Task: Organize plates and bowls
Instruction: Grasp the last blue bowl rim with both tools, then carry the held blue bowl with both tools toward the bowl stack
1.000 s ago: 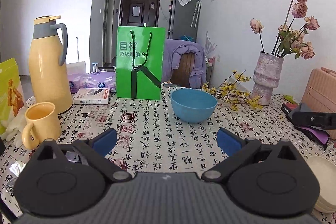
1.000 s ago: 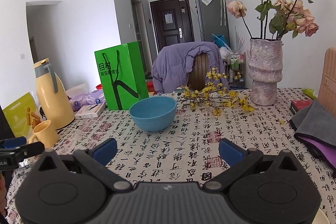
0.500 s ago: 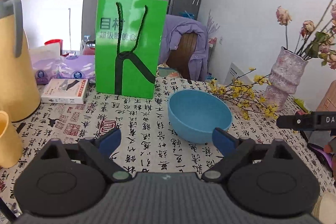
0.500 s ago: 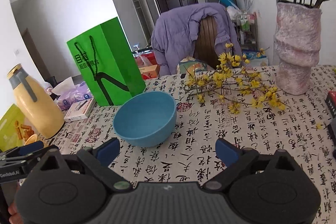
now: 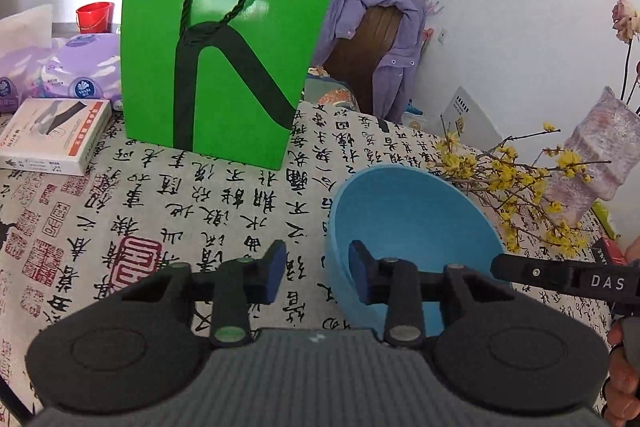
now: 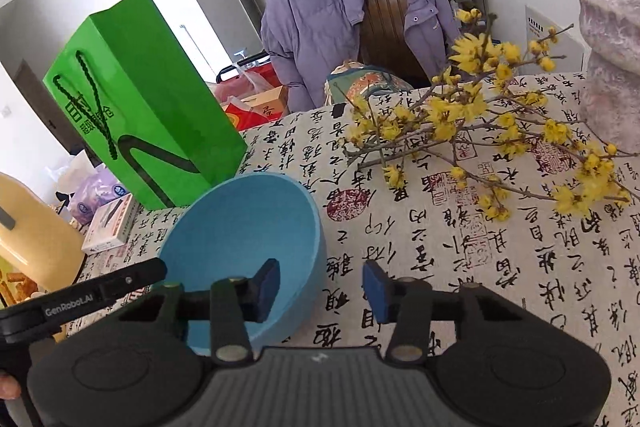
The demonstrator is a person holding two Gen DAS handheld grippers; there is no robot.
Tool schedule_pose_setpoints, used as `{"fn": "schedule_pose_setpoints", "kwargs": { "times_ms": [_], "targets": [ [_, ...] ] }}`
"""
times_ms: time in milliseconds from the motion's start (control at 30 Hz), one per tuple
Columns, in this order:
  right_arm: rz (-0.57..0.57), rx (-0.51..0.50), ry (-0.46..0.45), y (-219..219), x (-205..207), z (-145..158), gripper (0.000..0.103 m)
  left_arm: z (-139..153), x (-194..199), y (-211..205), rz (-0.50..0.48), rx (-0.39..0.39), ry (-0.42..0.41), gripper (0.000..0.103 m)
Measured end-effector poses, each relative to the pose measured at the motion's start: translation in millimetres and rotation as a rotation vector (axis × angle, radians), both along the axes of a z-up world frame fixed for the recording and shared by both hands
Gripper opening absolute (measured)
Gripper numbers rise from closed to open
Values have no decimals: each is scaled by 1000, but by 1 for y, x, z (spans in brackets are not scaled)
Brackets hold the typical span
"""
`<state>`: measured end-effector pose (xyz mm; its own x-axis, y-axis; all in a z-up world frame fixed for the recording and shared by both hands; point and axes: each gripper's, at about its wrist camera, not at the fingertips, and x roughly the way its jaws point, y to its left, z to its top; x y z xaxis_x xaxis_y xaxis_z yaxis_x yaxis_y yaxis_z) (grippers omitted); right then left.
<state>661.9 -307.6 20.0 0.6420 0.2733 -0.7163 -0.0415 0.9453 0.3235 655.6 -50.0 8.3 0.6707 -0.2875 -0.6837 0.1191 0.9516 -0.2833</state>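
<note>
A blue bowl (image 5: pixel 412 223) stands upright on the printed tablecloth (image 5: pixel 160 211); it also shows in the right wrist view (image 6: pixel 244 239). My left gripper (image 5: pixel 316 275) straddles the bowl's left rim, one finger inside and one outside, jaws partly closed with a gap still showing. My right gripper (image 6: pixel 318 289) straddles the bowl's right rim the same way, its left finger inside, jaws narrowed but not touching the wall. No plates are in view.
A green paper bag (image 5: pixel 224 27) stands just behind the bowl. Yellow-flowered branches (image 6: pixel 472 131) lie to the bowl's right beside a stone vase (image 6: pixel 608 39). A white box (image 5: pixel 52 135) and a yellow thermos (image 6: pixel 32 235) sit to the left.
Both grippers moved forward and down to the blue bowl, now straddling its opposite rims. Both jaws narrowed from wide open.
</note>
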Motion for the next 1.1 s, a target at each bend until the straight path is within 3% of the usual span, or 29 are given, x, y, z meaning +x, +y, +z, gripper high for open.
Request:
{"fn": "schedule_pose_setpoints", "kwargs": {
  "times_ms": [67, 100, 467, 733, 1100],
  "targets": [
    [13, -16, 11, 7, 6, -5, 19, -3, 2, 1, -30, -46, 10, 13],
    [19, -18, 13, 10, 7, -7, 16, -3, 2, 1, -29, -59, 14, 12],
    [16, -99, -23, 22, -5, 13, 10, 24, -16, -6, -26, -29, 0, 8],
    [19, -125, -110, 13, -48, 66, 8, 81, -65, -20, -64, -23, -101, 9],
    [16, -149, -223, 1, -143, 138, 8, 151, -160, -37, -91, -15, -188, 9]
  ]
}}
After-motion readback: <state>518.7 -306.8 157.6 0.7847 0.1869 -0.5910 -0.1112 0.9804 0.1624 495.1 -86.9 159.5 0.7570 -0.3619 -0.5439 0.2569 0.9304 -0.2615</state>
